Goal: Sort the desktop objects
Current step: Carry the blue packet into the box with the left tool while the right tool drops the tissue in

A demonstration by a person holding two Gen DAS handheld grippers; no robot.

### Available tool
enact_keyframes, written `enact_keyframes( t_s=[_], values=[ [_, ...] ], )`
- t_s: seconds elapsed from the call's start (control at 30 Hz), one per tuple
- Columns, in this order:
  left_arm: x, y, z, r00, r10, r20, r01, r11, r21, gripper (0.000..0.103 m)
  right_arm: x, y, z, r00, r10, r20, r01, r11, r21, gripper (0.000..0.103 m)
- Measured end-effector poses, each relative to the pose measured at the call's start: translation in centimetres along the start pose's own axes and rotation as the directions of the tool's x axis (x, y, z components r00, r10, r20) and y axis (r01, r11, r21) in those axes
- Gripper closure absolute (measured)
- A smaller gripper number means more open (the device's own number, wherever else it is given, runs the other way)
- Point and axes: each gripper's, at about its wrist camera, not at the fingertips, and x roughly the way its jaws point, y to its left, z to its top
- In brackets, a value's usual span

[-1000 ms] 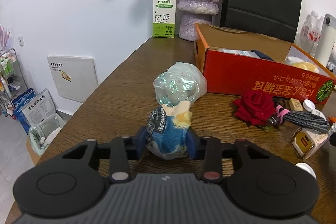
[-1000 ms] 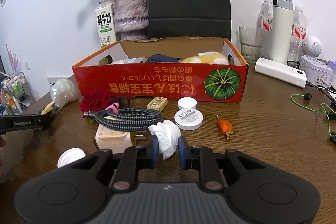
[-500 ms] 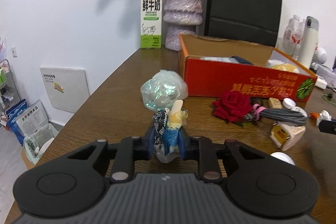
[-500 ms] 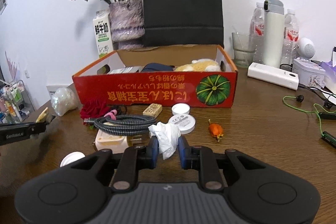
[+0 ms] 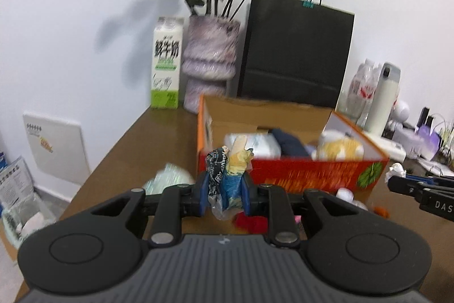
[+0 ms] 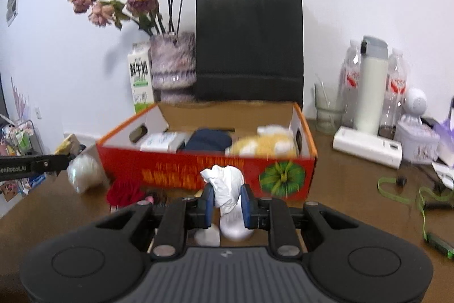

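My left gripper (image 5: 225, 190) is shut on a crumpled blue and yellow wrapper (image 5: 228, 166) with a wooden stick poking out, held above the brown table. My right gripper (image 6: 226, 200) is shut on a crumpled white tissue (image 6: 225, 182), also lifted off the table. Just beyond both stands an open red-orange cardboard box (image 6: 176, 175) (image 5: 312, 175) holding a plush toy, a dark cloth and a white pack. A clear plastic bag ball (image 5: 167, 178) (image 6: 85, 172) and a red fabric rose (image 6: 124, 192) lie in front of the box.
Behind the box stand a milk carton (image 5: 166, 61), a vase of dried roses (image 5: 210, 64) and a black paper bag (image 6: 249, 47). To the right are a white thermos (image 6: 370, 84), bottles, a white power bank (image 6: 366, 146) and a green cable (image 6: 397, 189). The table's left edge drops off to the floor.
The left jaws closed tighter on the wrapper. Both grippers then rose off the table with their loads and tipped upward, so the box interior now shows.
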Motion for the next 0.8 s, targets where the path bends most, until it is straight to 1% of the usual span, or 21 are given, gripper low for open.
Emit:
enact_keyframes(
  t_s=[0.13, 0.23, 0.43, 0.57, 0.67, 0.8],
  values=[
    [1.8, -0.9, 2.2, 1.0, -0.015, 0.027, 0.015, 1.0, -0.019, 0.08, 1.6, 0.0, 2.4, 0.999, 0.008, 0.041, -0.008, 1.0, 0.014, 0.085],
    [3.9, -1.3, 3.1, 0.999, -0.026, 0.027, 0.027, 0.999, -0.041, 0.08, 3.6, 0.1, 3.7, 0.999, 0.013, 0.049, -0.014, 0.999, 0.029, 0.085],
    [8.1, -1.2, 3.9, 0.999, -0.047, -0.014, 0.045, 0.996, -0.076, 0.079, 8.5, 0.2, 4.9, 1.0, 0.027, 0.007, -0.028, 0.998, 0.062, 0.085],
    [10.6, -0.9, 3.7, 0.997, -0.052, -0.055, 0.046, 0.993, -0.107, 0.08, 11.5, 0.0, 4.8, 0.998, 0.041, -0.041, -0.037, 0.996, 0.086, 0.085],
    [12.1, -1.1, 3.2, 0.993, -0.059, -0.101, 0.049, 0.994, -0.097, 0.079, 12.9, -0.1, 4.3, 0.996, 0.041, -0.081, -0.035, 0.996, 0.078, 0.085],
    [12.9, -1.3, 2.7, 0.99, -0.054, -0.131, 0.044, 0.996, -0.082, 0.078, 13.7, -0.6, 3.9, 0.993, 0.046, -0.109, -0.037, 0.996, 0.087, 0.084]
  ],
)
